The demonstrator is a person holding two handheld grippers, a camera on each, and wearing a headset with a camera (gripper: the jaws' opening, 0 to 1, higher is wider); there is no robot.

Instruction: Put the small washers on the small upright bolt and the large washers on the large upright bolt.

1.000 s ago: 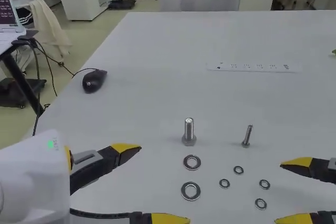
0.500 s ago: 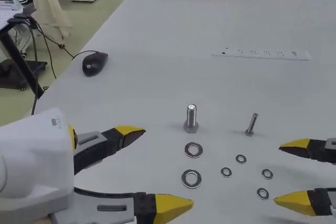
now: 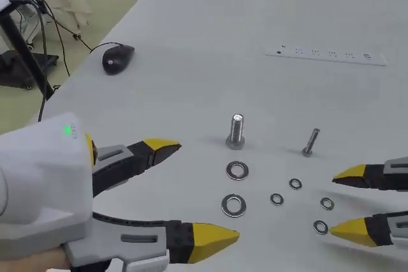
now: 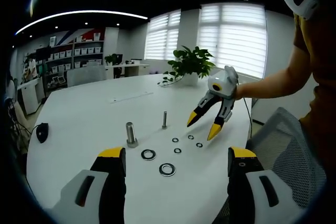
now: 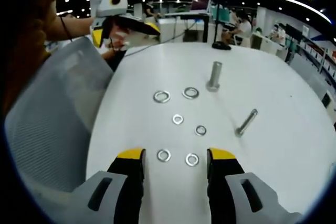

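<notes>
Right gripper [image 3: 333, 201]: spread wide, holds nothing, hovers beside four small washers [image 3: 276, 199] lying flat on table [image 3: 191, 62]. Left gripper [image 3: 207, 192]: likewise spread, empty, near two large washers [image 3: 237, 170]. Beyond: large bolt [image 3: 236, 130] upright; small bolt [image 3: 310, 142] leaning. Risk: could topple the leaning bolt while threading; thin flat washers likely slip from the tips.

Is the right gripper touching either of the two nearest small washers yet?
Apart. The right gripper view shows bare table between the open jaws of the right gripper and the two small washers lying between them.
</notes>
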